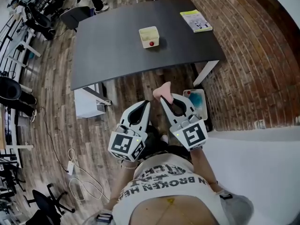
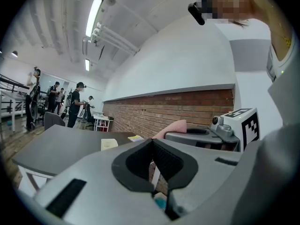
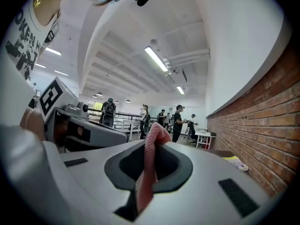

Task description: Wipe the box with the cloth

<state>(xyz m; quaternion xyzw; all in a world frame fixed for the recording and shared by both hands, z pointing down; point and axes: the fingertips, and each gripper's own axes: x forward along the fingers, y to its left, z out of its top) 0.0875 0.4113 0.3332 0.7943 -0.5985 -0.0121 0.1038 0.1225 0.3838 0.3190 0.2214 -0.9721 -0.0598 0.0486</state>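
A small cream box [image 1: 149, 36] with a red round piece on its front stands on the dark grey table [image 1: 112, 46], well ahead of both grippers. It also shows as a pale block, the box [image 2: 109, 144], in the left gripper view. My right gripper [image 1: 165, 100] is shut on a pink cloth [image 1: 164, 91], which sticks out past the jaw tips. In the right gripper view the cloth [image 3: 149, 161] hangs pinched in the right gripper [image 3: 151, 144]. My left gripper [image 1: 146, 104] is beside it, shut and holding nothing; the left gripper [image 2: 152, 143] points about level toward the table.
A yellow-green booklet [image 1: 196, 20] lies at the table's far right corner. A white cabinet [image 1: 87, 103] stands under the near edge and a blue-topped thing [image 1: 198, 100] lies on the floor. A brick wall [image 1: 248, 55] runs along the right. Chairs and people are at the far left.
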